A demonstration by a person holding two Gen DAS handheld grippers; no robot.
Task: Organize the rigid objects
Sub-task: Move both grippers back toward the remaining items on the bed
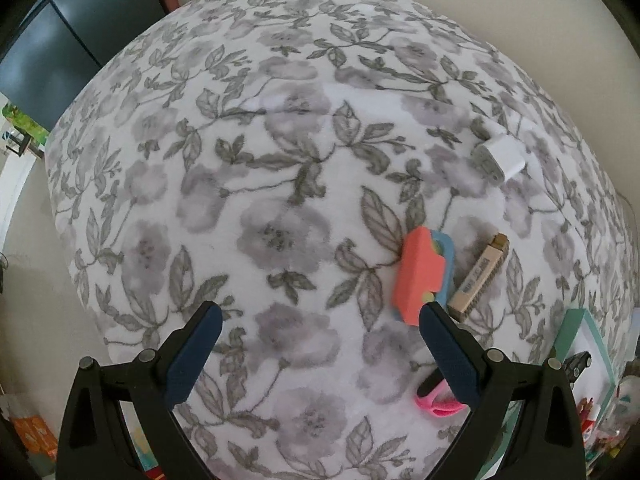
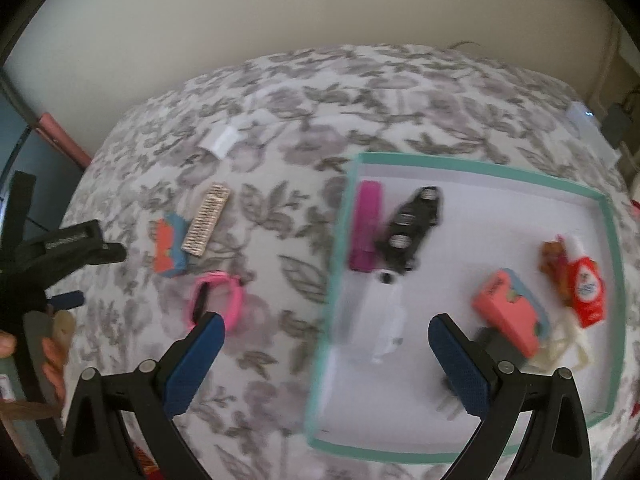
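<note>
On the floral blanket [image 1: 280,168], the coral-and-blue block [image 1: 422,276] lies just beside the tan eraser [image 1: 478,276], both long axes running away from the left gripper [image 1: 320,344]; its jaws gape empty, as do the right gripper's [image 2: 326,354] over the teal-rimmed tray [image 2: 612,264]

The left wrist view looks steeply down from above the near edge of the table covered in grey floral fleece cloth [image 1: 280,184], facing the far wall. The right wrist view sits further right, hovering near the shallow teal-rimmed white cardboard box [image 2: 476,166]. Both views share the orange-and-blue foam block [image 1: 420,276] [image 2: 170,250] and the pink plastic loop [image 1: 434,402] [image 2: 230,296].
</note>
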